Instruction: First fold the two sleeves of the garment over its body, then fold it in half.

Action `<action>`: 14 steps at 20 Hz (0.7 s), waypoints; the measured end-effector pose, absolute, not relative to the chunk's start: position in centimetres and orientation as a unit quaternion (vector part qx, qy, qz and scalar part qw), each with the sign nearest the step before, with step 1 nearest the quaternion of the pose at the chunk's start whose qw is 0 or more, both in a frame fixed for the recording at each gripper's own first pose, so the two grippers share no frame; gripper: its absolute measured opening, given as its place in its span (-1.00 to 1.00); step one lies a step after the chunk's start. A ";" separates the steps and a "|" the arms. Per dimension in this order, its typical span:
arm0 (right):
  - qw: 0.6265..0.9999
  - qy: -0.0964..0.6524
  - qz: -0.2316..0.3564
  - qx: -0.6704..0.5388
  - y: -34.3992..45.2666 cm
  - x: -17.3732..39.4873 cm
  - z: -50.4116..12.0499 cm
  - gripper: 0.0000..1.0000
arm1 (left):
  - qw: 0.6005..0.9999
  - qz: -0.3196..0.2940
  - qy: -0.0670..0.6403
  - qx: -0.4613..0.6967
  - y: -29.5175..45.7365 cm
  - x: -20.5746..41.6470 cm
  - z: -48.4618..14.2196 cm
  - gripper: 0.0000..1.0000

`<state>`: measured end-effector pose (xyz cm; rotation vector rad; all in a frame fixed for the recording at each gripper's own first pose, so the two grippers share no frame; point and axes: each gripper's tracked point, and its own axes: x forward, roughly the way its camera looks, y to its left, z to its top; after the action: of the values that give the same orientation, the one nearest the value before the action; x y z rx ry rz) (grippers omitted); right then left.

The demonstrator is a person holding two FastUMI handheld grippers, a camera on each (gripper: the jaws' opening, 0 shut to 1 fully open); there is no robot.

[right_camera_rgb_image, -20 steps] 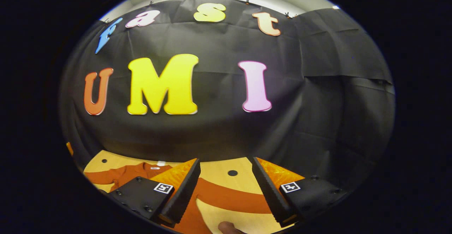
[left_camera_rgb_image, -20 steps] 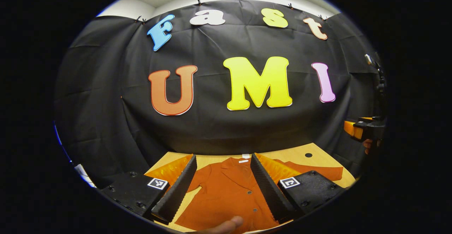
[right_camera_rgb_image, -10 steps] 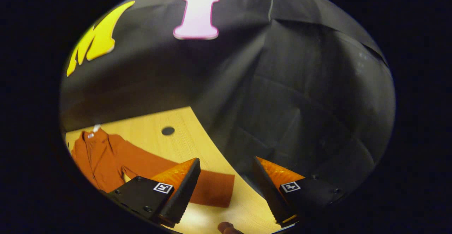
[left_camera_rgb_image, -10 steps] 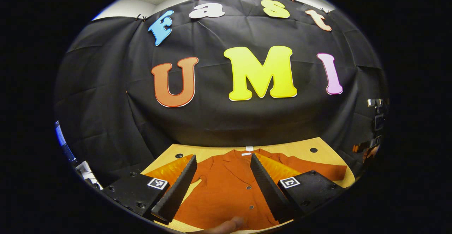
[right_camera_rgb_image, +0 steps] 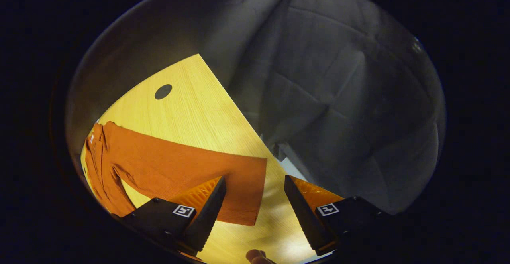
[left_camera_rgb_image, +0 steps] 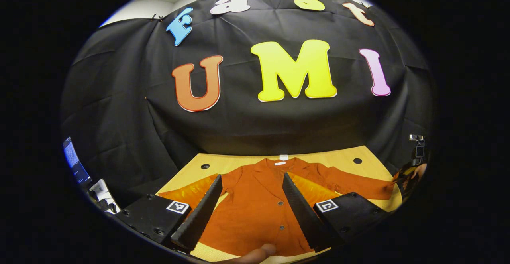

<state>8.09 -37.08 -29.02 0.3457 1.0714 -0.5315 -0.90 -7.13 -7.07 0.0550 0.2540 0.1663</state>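
In the left gripper view our left gripper (left_camera_rgb_image: 251, 208) hangs open above the garment (left_camera_rgb_image: 255, 212), which lies flat on the table (left_camera_rgb_image: 338, 158), collar toward the far wall, long axis running away from us. In the right gripper view our right gripper (right_camera_rgb_image: 255, 216) gapes, empty, over the sleeve (right_camera_rgb_image: 187, 168); its cuff (right_camera_rgb_image: 247, 194) looks just short of the table's edge, so we should pinch that cuff squarely before sweeping it across the body.

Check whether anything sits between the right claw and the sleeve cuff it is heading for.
Nothing visible does. In the right gripper view the right claw is open just above the sleeve, whose cuff lies flat on the bare table between the fingers.
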 end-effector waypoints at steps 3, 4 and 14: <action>0.767 0.540 -0.253 0.240 -35.9 7.4 -29.8 0.87 | 0.985 0.098 0.140 0.014 -6.8 -1.3 -8.0 0.99; 0.757 0.542 -0.247 0.269 -35.3 7.5 -29.7 0.89 | 0.984 0.103 0.144 0.010 -6.8 -1.4 -8.3 0.99; 0.729 0.592 -0.216 0.266 -34.4 8.0 -30.2 0.84 | 0.978 0.133 0.161 0.004 -6.4 -2.3 -10.0 0.99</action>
<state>7.97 -34.39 -30.23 0.5853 1.3048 -0.4760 -2.25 -6.41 -10.04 0.0073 0.3253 0.2688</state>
